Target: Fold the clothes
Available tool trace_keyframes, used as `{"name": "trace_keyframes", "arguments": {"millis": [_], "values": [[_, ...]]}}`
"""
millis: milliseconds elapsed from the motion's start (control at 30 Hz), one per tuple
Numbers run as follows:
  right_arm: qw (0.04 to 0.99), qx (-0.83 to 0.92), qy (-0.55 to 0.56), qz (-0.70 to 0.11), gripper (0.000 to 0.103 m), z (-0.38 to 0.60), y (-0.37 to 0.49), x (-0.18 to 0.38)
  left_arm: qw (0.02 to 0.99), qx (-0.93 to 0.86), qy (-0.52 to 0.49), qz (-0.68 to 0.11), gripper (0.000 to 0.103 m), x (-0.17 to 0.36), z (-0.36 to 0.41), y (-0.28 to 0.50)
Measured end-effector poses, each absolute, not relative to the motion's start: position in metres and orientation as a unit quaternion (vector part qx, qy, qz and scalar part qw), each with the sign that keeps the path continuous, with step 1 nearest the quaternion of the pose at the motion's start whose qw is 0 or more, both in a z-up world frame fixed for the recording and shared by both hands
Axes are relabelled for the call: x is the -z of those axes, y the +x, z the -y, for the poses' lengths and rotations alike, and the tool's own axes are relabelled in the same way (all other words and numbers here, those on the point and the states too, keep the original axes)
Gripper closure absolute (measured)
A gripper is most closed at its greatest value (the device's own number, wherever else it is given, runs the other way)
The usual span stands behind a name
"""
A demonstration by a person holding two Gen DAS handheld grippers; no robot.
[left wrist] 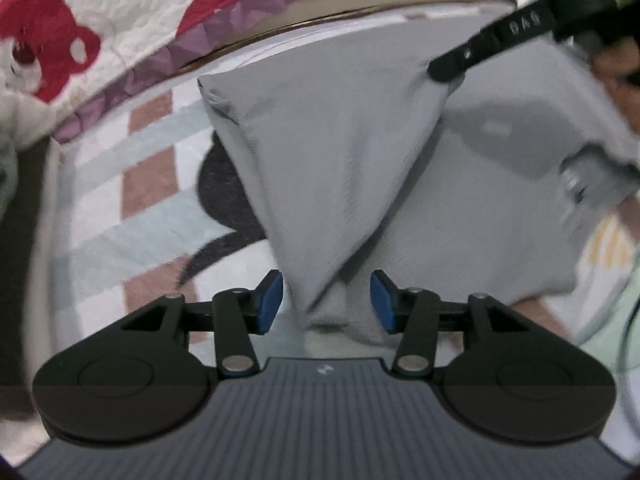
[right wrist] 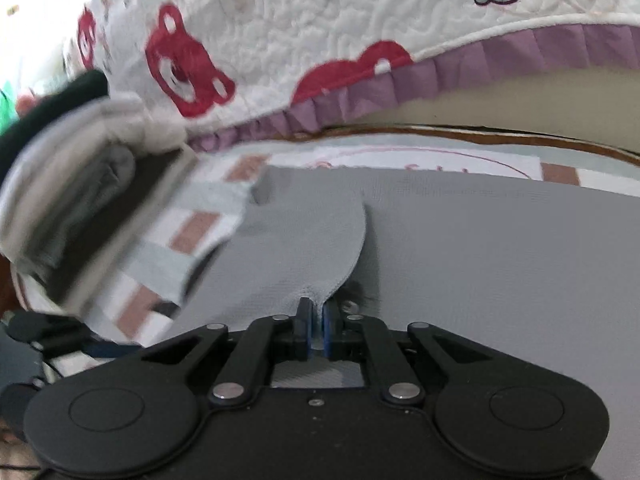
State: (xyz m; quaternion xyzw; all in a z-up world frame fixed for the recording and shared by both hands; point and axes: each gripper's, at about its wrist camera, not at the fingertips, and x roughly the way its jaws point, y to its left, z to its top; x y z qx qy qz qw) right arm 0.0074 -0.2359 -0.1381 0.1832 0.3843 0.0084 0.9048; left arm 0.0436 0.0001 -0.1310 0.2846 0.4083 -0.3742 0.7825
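Note:
A grey garment lies on a checked pink, white and pale green mat. In the left wrist view a fold of it hangs in a wedge down between the blue pads. My left gripper is open, with the cloth loose between its fingers. My right gripper shows at the upper right of that view, pinching the garment's raised edge. In the right wrist view my right gripper is shut on a curved edge of the grey garment. The left gripper's body is blurred at the left.
A white quilt with red bears and a purple ruffle drapes over a bed edge behind the mat; it also shows in the left wrist view. A dark print is on the mat beside the garment.

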Motion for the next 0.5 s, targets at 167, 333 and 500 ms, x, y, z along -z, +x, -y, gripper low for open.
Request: {"name": "trace_keyframes", "arguments": {"millis": [167,333,500], "values": [[0.905,0.001,0.204,-0.374,0.096,0.254,0.000,0.135,0.802,0.343,0.253,-0.419,0.053,0.127,-0.013,0.056],[0.907,0.000,0.198,-0.371,0.096,0.260,0.001,0.133,0.807,0.335,0.254,-0.415,0.053,0.125,-0.014,0.052],[0.894,-0.006,0.201,-0.400,0.096,0.263,0.001,0.137,0.783,0.343,0.296,-0.426,0.054,0.132,-0.009,0.043]]}}
